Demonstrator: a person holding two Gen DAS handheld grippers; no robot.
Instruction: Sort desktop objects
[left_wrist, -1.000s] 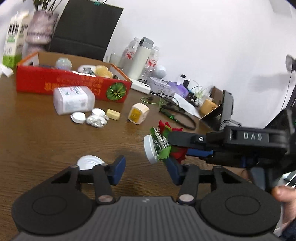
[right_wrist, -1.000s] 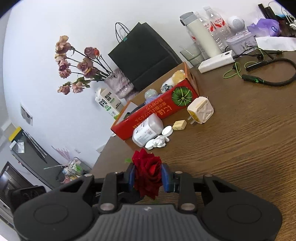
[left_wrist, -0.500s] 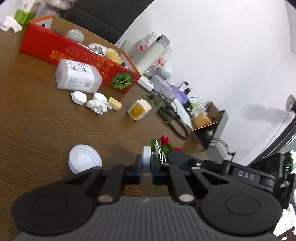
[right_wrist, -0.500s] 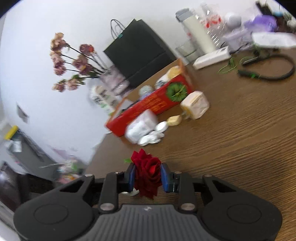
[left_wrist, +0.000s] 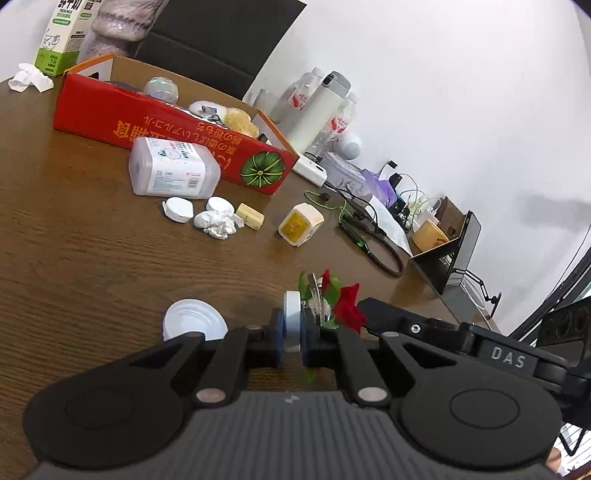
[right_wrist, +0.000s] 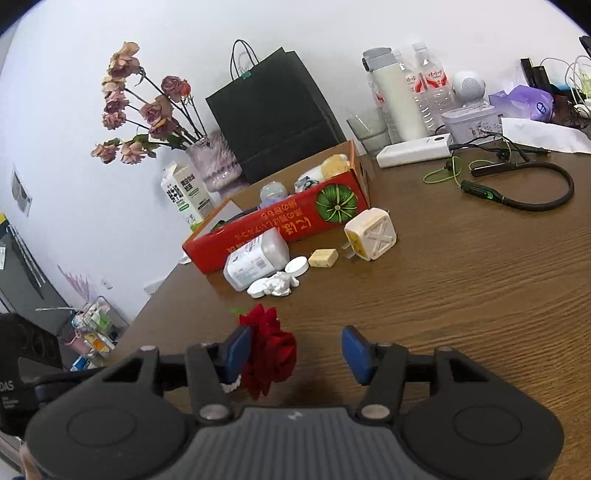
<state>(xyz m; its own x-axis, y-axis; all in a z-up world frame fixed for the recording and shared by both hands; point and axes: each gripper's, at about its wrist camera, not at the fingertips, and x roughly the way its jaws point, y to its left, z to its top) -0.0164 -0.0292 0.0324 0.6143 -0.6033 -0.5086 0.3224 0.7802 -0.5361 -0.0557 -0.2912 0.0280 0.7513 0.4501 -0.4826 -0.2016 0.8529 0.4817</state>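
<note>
Across the brown wooden table (left_wrist: 74, 258), we see a red box (left_wrist: 177, 136) upper left; our left gripper (left_wrist: 291, 341) clamps the rose's white base (left_wrist: 292, 325) at centre; our right gripper (right_wrist: 295, 349) gapes beside the red rose (right_wrist: 271, 349).

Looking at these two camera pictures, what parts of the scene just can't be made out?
- Left view: the rose's lower part, hidden behind the left gripper shut on its white base.
- Both views: the red box's bottom, hidden by its front wall.
- Right view: the print on the white bottle, too small.
- Right view: the right gripper stands open beside the rose.
</note>
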